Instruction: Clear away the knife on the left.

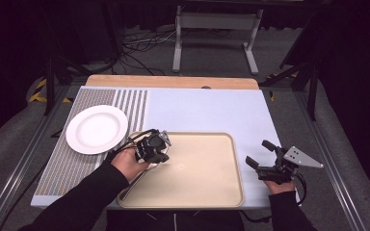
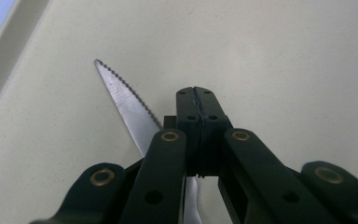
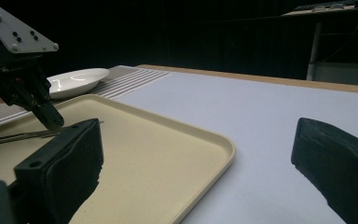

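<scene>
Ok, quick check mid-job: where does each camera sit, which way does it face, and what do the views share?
High view: above the person's side, looking down on the table; forearms and both grippers show.
Left gripper view: rides the left gripper, looking down at the tray; shut jaws over a knife.
Right gripper view: low, looking across the tray toward the plate; open jaws.
All share the tray.

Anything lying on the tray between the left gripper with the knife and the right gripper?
Nothing: in the high view, bare tray and mat separate the left gripper, shut on the knife, from the open right gripper.
</scene>
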{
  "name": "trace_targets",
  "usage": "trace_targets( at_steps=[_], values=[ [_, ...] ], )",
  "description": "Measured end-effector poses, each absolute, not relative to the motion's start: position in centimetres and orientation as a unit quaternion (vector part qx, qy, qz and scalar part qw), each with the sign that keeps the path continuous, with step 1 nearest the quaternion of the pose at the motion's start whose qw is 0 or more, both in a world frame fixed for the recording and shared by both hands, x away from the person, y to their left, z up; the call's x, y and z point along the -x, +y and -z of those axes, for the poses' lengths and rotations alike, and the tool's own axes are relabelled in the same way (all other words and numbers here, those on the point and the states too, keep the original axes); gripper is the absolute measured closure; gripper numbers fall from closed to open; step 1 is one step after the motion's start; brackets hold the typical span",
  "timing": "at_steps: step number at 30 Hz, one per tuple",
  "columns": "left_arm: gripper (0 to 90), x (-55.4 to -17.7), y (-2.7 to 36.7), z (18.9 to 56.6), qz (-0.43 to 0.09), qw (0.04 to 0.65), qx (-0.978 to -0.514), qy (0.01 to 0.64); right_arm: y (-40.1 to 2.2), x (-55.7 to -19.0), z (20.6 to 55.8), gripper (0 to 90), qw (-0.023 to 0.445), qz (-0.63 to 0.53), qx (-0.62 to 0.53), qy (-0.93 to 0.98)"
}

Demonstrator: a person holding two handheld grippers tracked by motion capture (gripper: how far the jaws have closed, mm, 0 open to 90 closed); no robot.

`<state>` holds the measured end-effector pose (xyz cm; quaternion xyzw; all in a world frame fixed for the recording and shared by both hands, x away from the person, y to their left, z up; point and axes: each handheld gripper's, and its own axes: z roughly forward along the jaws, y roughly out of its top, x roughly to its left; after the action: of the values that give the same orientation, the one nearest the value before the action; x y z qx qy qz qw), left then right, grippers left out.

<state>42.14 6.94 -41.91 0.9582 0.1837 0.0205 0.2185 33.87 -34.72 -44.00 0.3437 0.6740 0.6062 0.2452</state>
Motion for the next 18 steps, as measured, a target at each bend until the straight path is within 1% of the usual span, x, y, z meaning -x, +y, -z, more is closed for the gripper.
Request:
trace_targets(
  at_steps=[5, 9, 18],
  values=[
    [90.0, -42.37, 6.96, 42.46, -0.029, 0.206, -0.958, 0.195, -34.71, -33.92, 44.03, 2.9, 0.245, -0.603, -0.343, 0.677],
    [90.0, -42.50, 7.01, 42.63, -0.022, 0.203, -0.959, 0.198, -34.71, -33.91, 44.04, 3.0, 0.243, -0.604, -0.343, 0.677],
    [90.0, -42.56, 6.91, 42.71, -0.024, 0.193, -0.962, 0.193, -34.67, -33.95, 44.09, 3.2, 0.239, -0.604, -0.346, 0.678]
  ],
)
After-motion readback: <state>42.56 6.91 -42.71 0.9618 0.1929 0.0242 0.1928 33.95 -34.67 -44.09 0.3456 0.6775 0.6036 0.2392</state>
